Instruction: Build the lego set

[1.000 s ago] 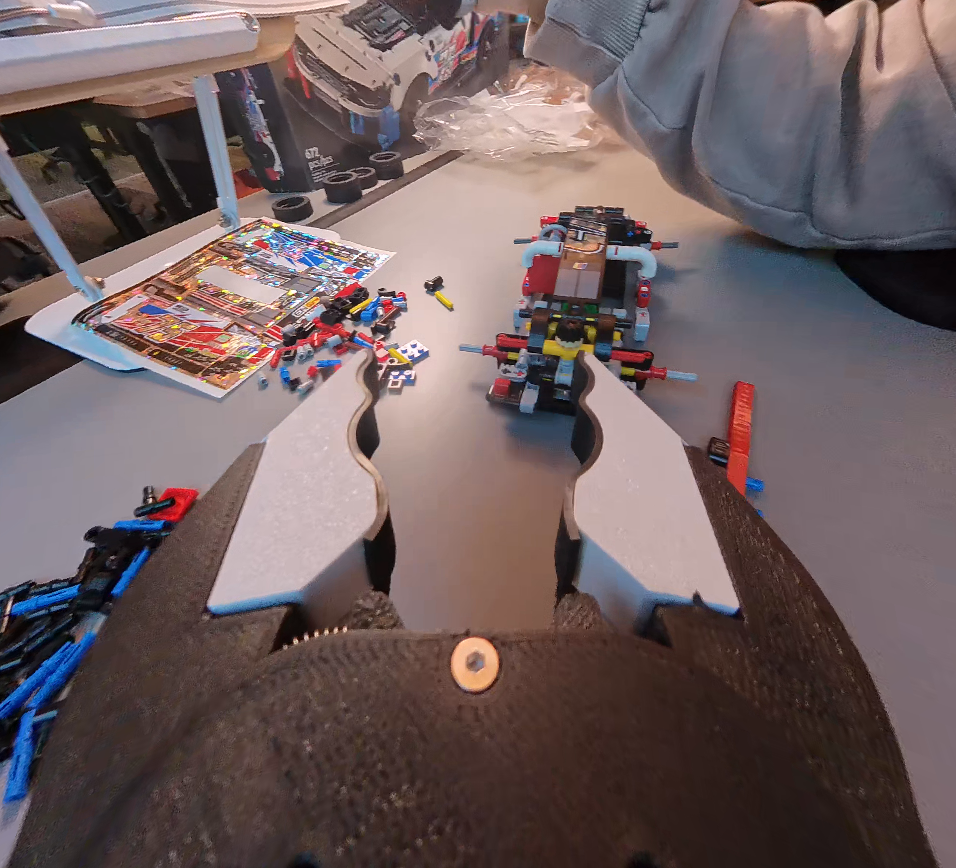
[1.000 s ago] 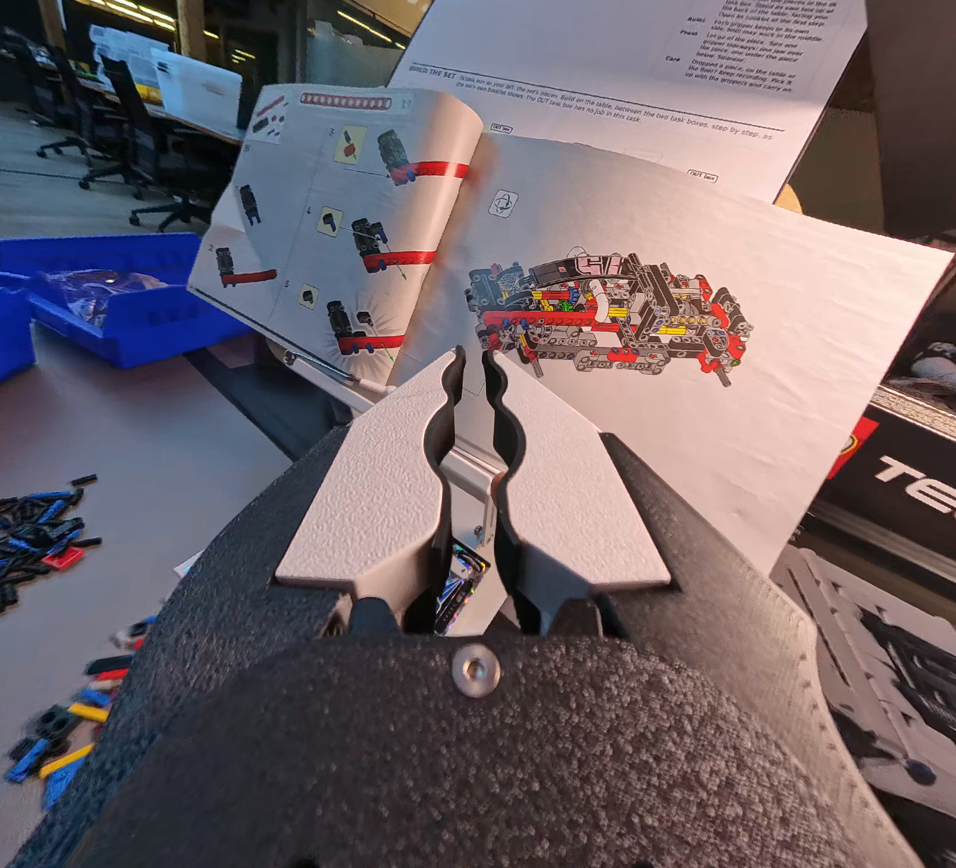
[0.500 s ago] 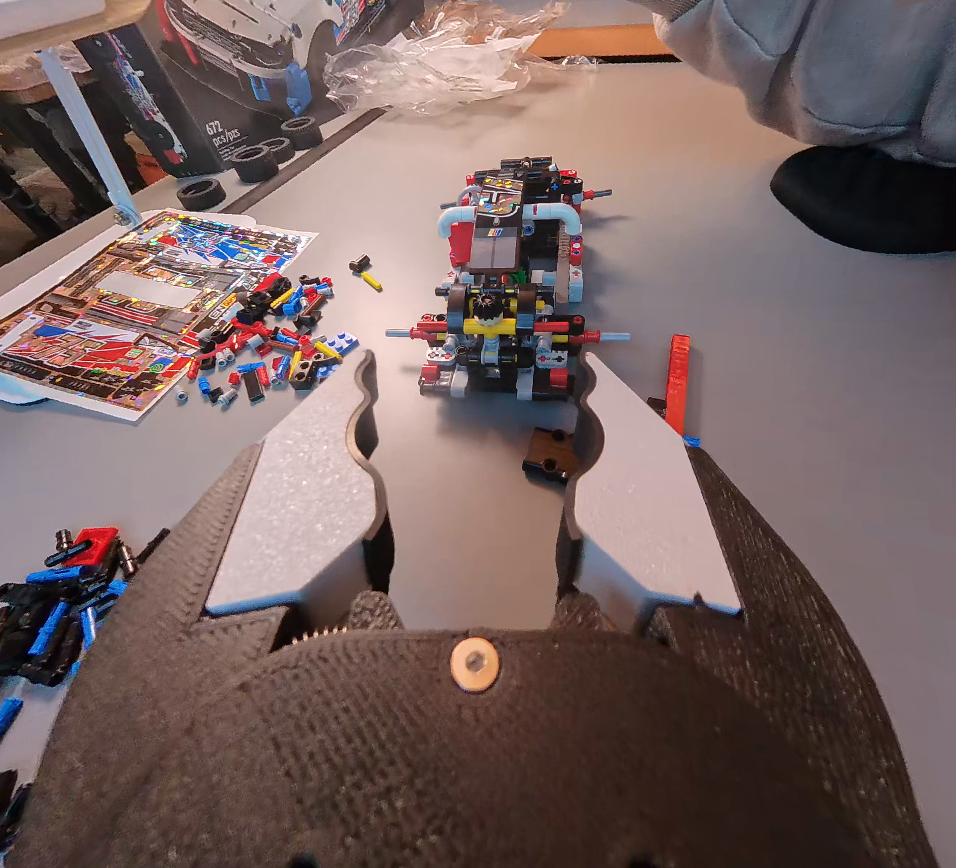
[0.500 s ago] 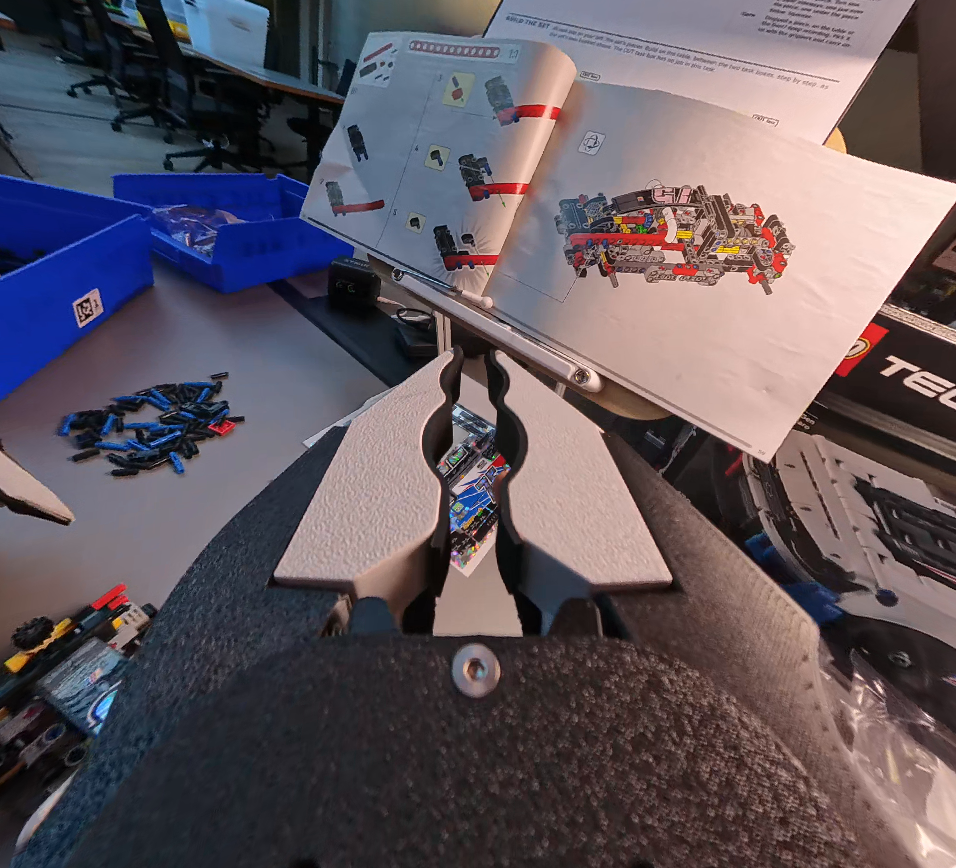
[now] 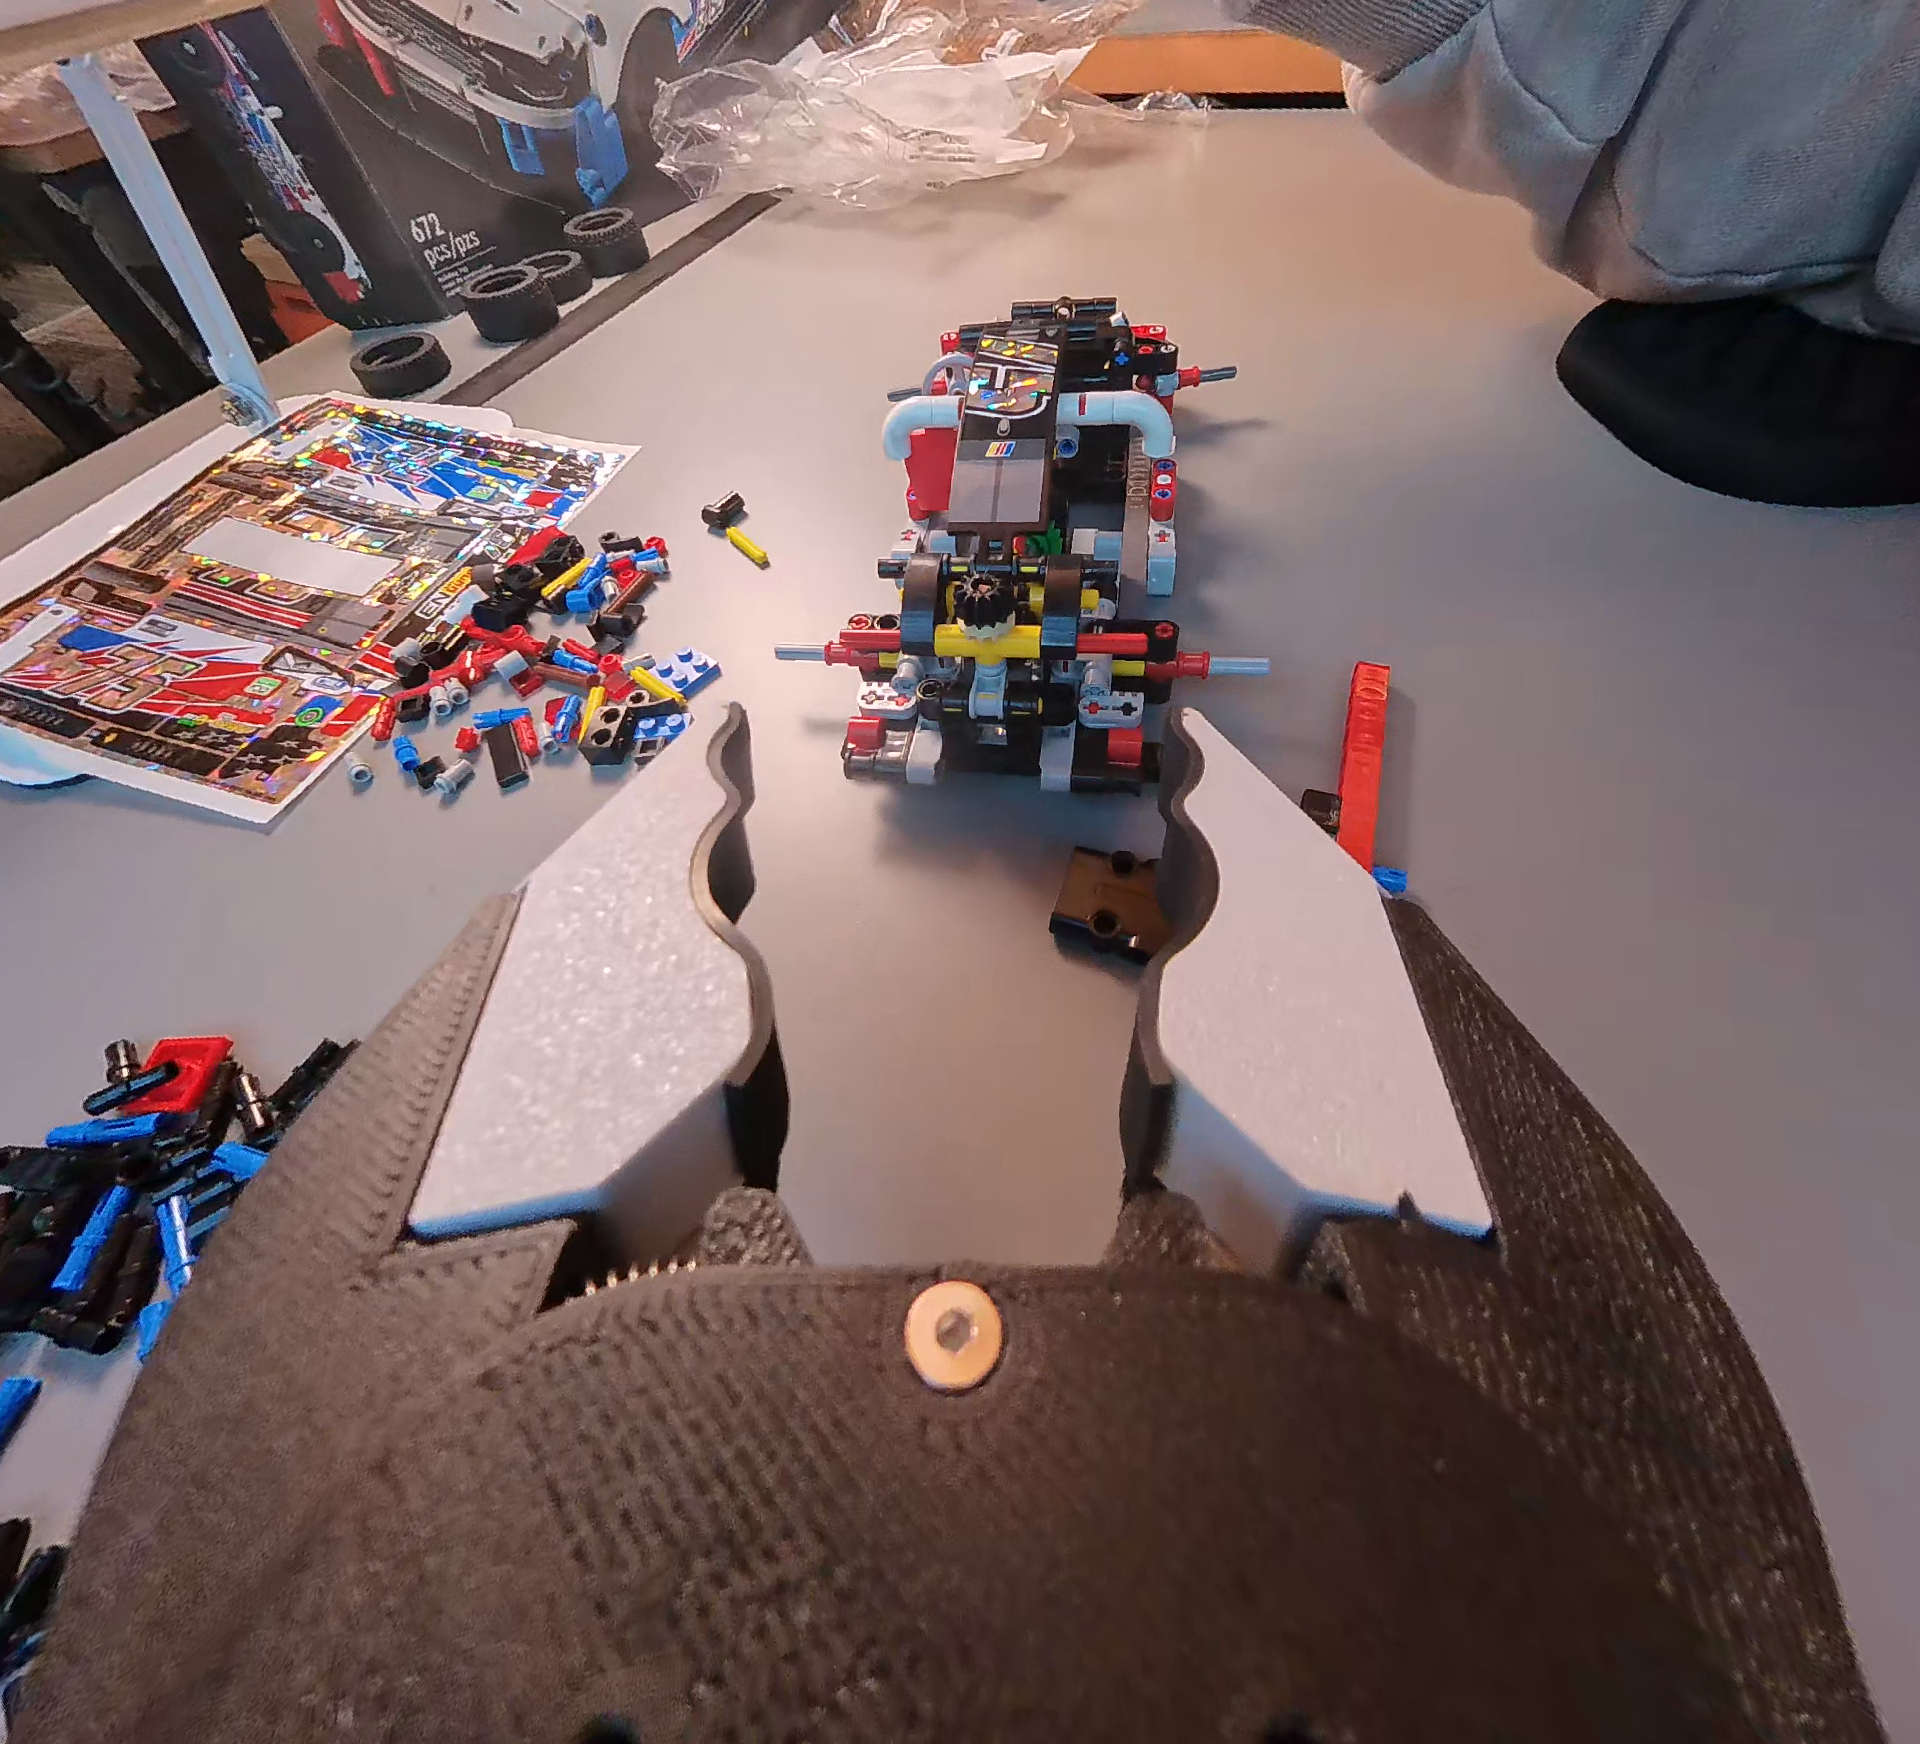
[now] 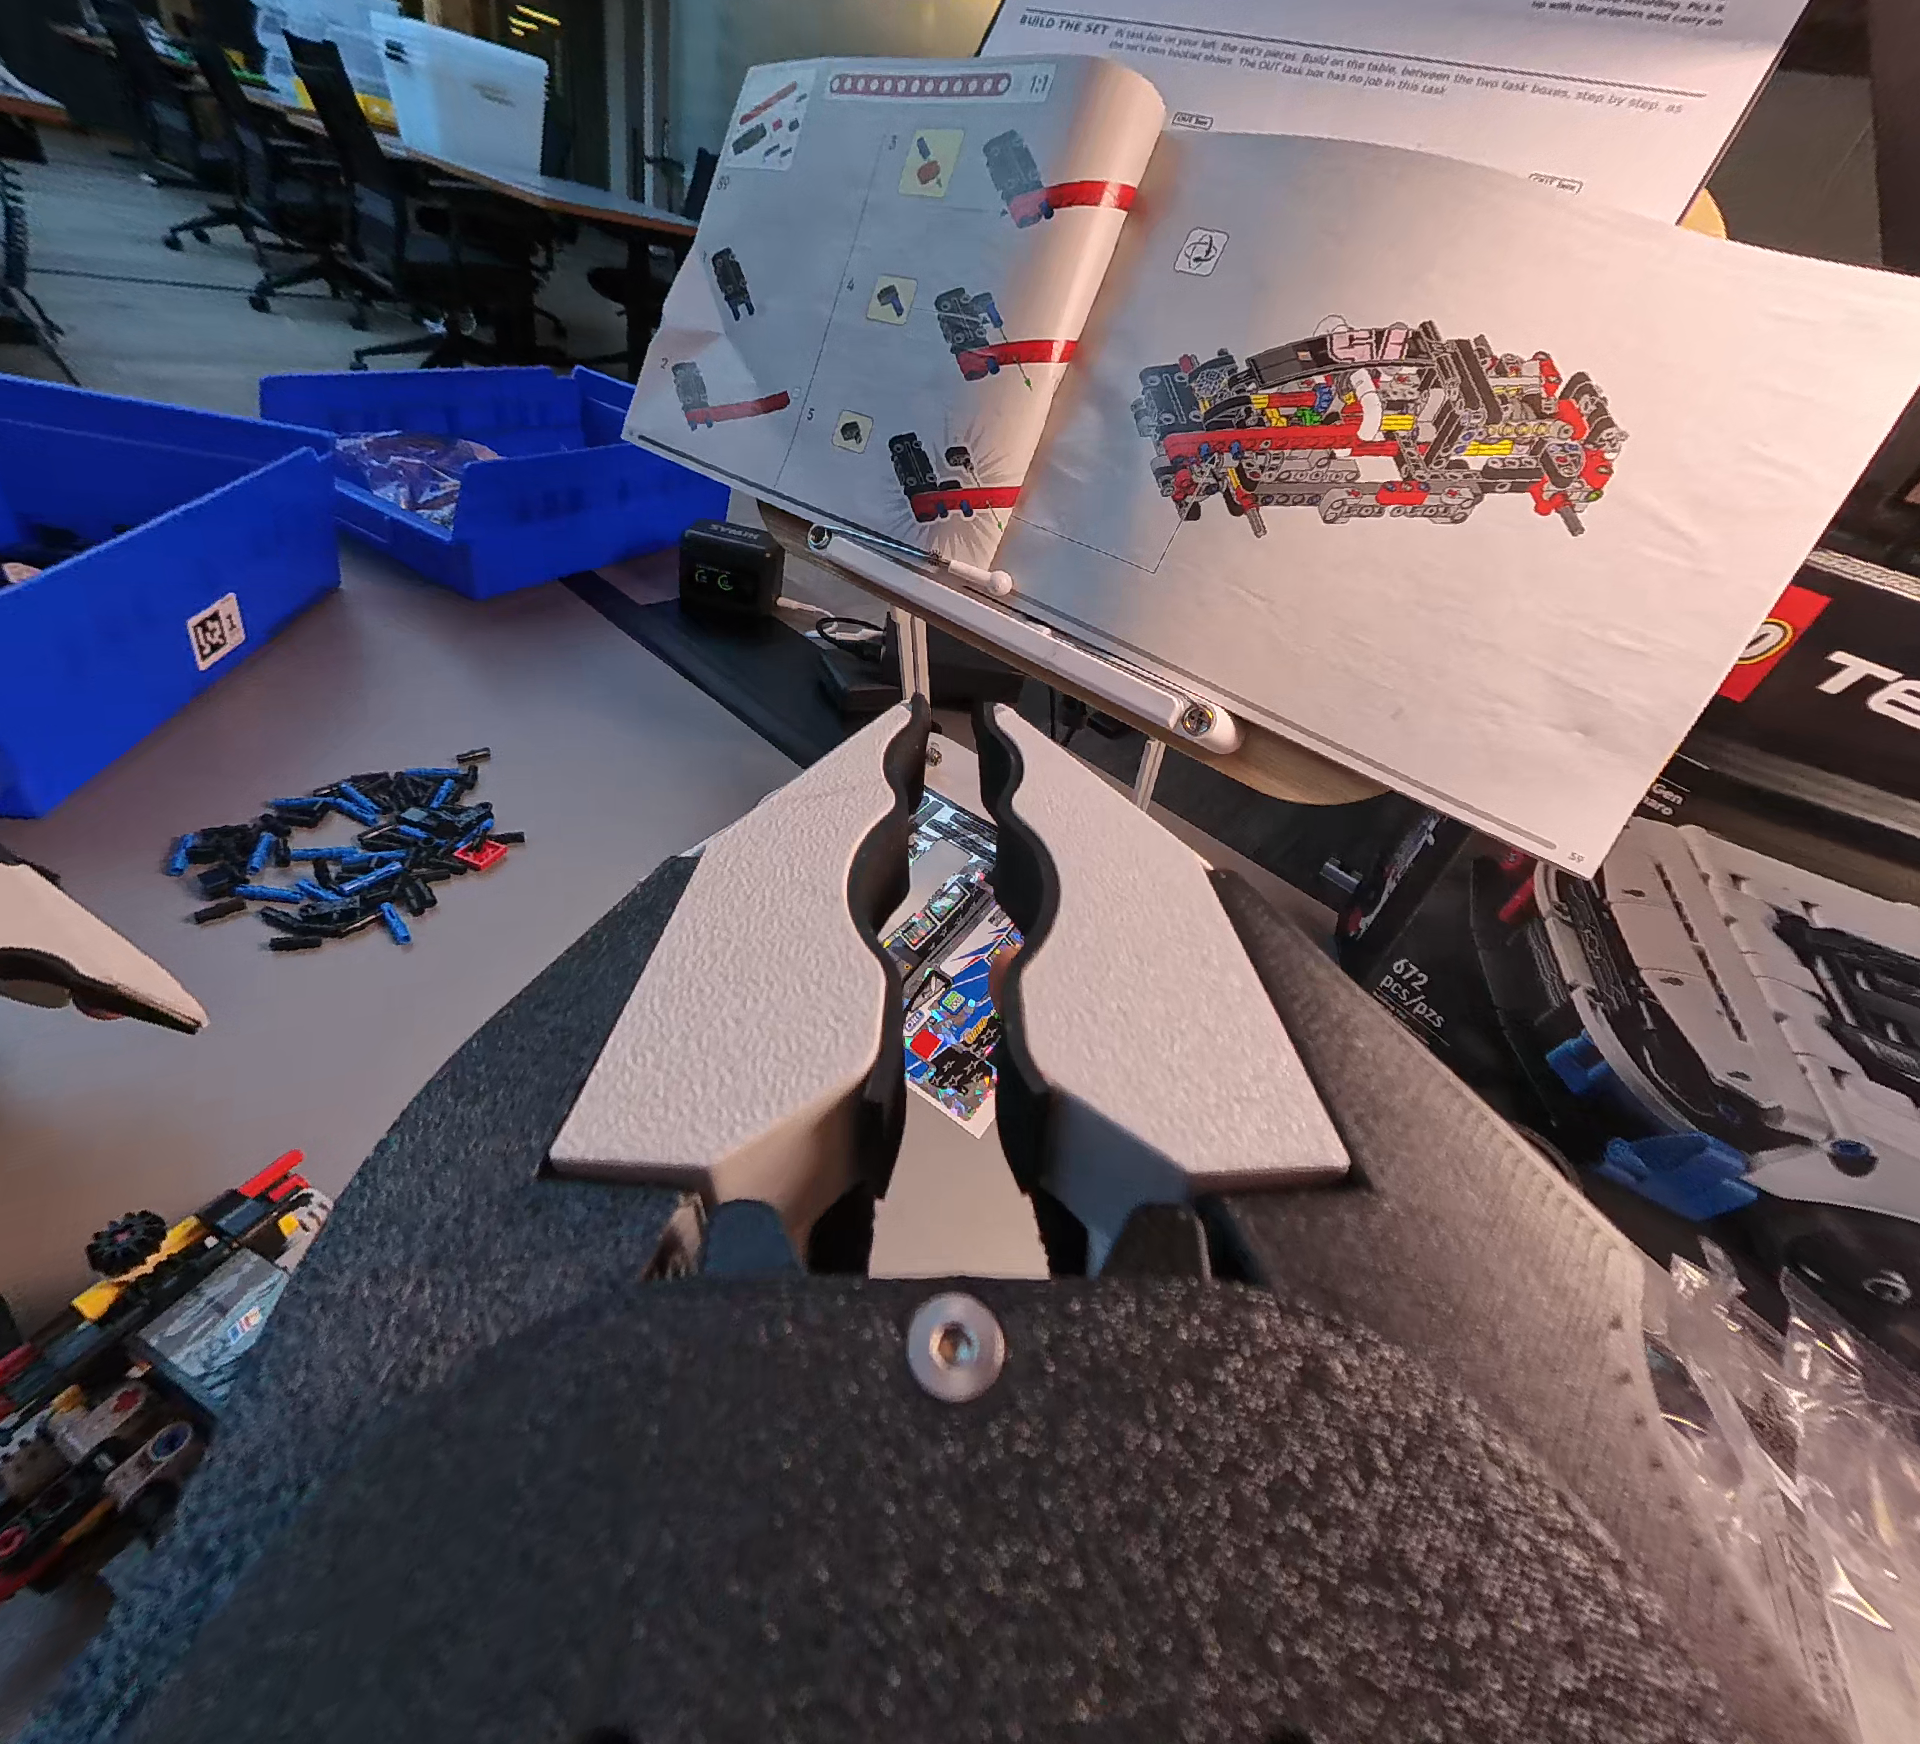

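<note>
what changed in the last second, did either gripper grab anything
No grab. The left gripper pulled back from the car chassis, uncovering a black piece near its right finger; jaws stayed wide open. The right gripper drew back from the instruction booklet, staying nearly closed and empty. The table's parts stayed put.

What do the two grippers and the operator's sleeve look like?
Both the left gripper and the right gripper have a textured black body, one silver screw and pale grey jaws with wavy, black-lined inner edges. The sleeve is light grey with a ribbed cuff.
</note>
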Demonstrator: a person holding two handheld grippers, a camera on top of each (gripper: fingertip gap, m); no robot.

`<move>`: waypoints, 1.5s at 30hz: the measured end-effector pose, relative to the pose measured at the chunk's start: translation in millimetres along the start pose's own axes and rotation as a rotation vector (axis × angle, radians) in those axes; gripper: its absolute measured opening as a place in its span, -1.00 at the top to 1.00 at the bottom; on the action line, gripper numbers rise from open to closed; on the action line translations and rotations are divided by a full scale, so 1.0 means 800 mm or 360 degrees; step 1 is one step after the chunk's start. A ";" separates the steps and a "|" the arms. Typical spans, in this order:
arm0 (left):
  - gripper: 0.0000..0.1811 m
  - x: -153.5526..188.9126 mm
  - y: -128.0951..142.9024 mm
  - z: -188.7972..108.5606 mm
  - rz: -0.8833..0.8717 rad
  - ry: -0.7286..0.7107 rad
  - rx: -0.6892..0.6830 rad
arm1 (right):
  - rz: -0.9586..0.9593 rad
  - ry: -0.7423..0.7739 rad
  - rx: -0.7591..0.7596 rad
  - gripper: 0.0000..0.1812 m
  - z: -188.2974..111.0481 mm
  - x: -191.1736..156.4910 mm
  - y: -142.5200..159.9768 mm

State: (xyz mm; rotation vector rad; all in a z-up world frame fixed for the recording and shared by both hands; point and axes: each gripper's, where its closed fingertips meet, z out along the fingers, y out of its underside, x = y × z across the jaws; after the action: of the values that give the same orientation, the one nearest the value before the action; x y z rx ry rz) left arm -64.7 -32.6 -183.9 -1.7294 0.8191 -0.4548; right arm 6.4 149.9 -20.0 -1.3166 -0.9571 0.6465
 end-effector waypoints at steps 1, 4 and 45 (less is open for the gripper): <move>0.15 -0.001 0.000 0.000 -0.0004 -0.0002 0.0003 | 0.0000 0.0005 0.0000 0.93 0.000 0.001 0.001; 0.14 -0.003 -0.002 -0.001 -0.0022 -0.0011 0.0019 | 0.0017 0.0021 0.0008 0.93 0.000 0.004 0.002; 0.34 0.010 0.005 0.003 -0.0004 0.0058 -0.0051 | -0.0014 -0.0080 -0.0090 0.89 0.017 -0.027 0.036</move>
State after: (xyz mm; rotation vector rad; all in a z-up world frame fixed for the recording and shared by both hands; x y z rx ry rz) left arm -58.5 -37.5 -189.2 -1.7566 0.8545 -0.4786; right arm -12.1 143.2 -52.8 -1.3509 -1.0282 0.6527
